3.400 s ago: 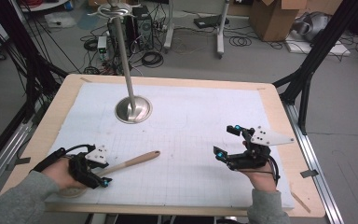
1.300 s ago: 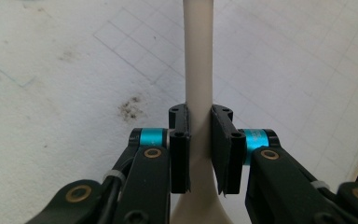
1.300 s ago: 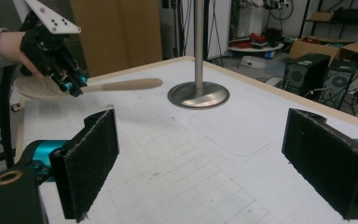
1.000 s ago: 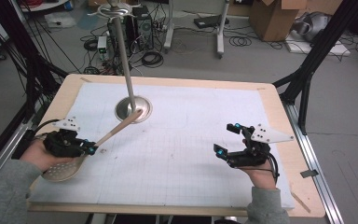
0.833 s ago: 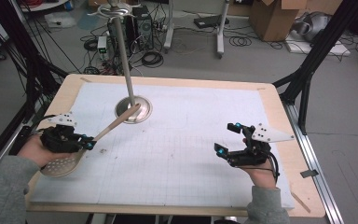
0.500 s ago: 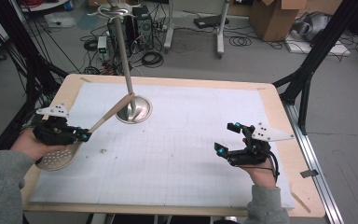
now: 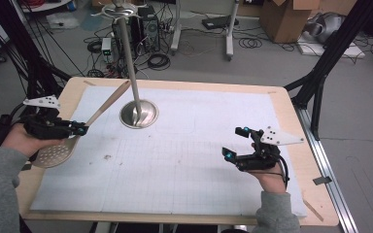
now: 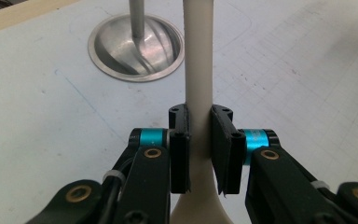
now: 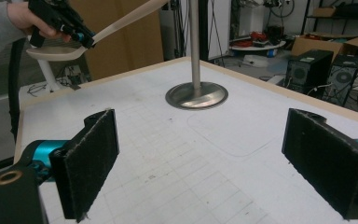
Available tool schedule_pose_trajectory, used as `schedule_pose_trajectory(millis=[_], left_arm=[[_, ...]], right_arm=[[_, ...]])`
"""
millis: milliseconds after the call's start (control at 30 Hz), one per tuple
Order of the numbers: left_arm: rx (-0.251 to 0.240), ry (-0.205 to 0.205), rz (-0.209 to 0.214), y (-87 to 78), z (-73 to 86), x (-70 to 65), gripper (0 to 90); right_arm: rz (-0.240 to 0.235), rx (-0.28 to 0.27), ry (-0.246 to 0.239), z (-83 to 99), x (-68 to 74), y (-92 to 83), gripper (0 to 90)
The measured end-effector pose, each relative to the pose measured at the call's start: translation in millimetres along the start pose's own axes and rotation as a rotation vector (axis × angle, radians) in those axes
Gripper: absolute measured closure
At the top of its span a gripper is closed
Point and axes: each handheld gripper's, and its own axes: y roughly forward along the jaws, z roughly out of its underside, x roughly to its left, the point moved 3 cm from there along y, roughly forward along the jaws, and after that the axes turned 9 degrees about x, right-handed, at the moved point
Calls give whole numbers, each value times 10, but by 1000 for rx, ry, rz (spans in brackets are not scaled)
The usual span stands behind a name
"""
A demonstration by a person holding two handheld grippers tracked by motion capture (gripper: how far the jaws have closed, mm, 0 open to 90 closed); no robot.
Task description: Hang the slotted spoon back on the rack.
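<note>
Pinching the skimmer spoon by its handle near the table's left edge, the left gripper risks knocking that handle against the metal stand; the right gripper waits spread wide near the right edge.

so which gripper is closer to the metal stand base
Left. The left gripper, shut on the slotted spoon, sits just left of the stand base. The right gripper is open, farther off toward the table's near right.
</note>
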Motion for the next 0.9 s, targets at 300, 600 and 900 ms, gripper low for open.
schedule_pose_trajectory(millis=[300, 600, 900], left_arm=[[-6, 5, -13, -119, -115, 46, 779], [-27, 10, -40, -279, -219, 70, 779], [-47, 25, -61, -459, -361, 81, 779]], right_arm=[[0, -3, 3, 3, -27, 9, 98], [3, -4, 3, 1, -25, 9, 98], [2, -8, -1, -2, -22, 10, 98]])
